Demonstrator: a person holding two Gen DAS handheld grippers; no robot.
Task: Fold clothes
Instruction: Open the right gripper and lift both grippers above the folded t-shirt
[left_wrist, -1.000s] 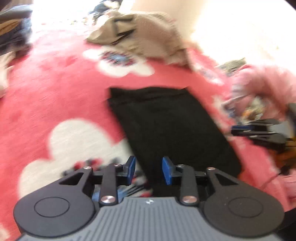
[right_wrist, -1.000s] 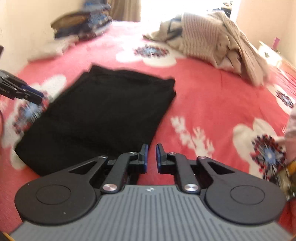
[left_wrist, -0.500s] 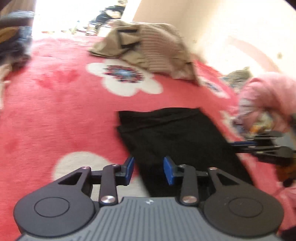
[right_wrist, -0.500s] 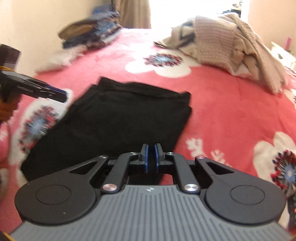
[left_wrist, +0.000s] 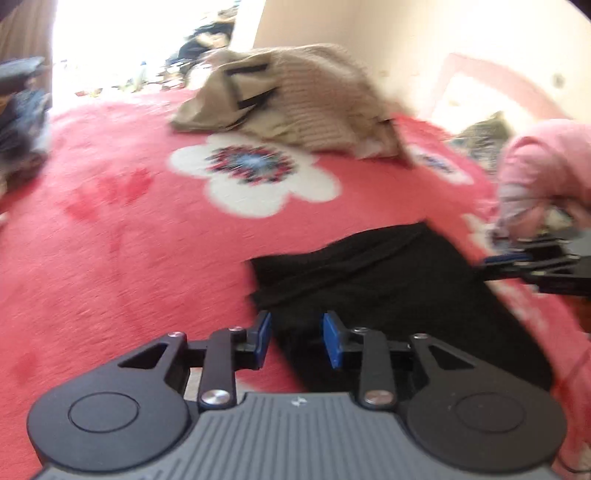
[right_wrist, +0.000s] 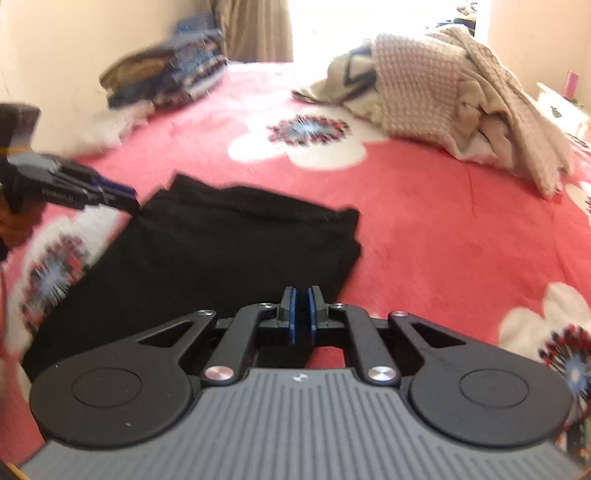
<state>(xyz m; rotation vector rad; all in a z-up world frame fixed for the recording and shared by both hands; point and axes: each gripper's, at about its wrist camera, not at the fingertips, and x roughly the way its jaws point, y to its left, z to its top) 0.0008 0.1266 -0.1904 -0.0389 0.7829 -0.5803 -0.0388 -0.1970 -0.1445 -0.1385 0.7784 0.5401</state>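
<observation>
1. Right gripper, jaws nearly together and empty, hangs over the near right edge of the black garment; poking it could rumple the fold.
2. Left gripper, part open and empty, straddles the garment's left edge, risking a drag.
3. Farther off on the red blanket, the beige pile awaits.

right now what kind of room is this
Most likely a bedroom: a red flower-print blanket covers what looks like a bed, a folded black garment lies on it, a beige clothes heap sits farther back, and a folded stack rests by the wall.
</observation>
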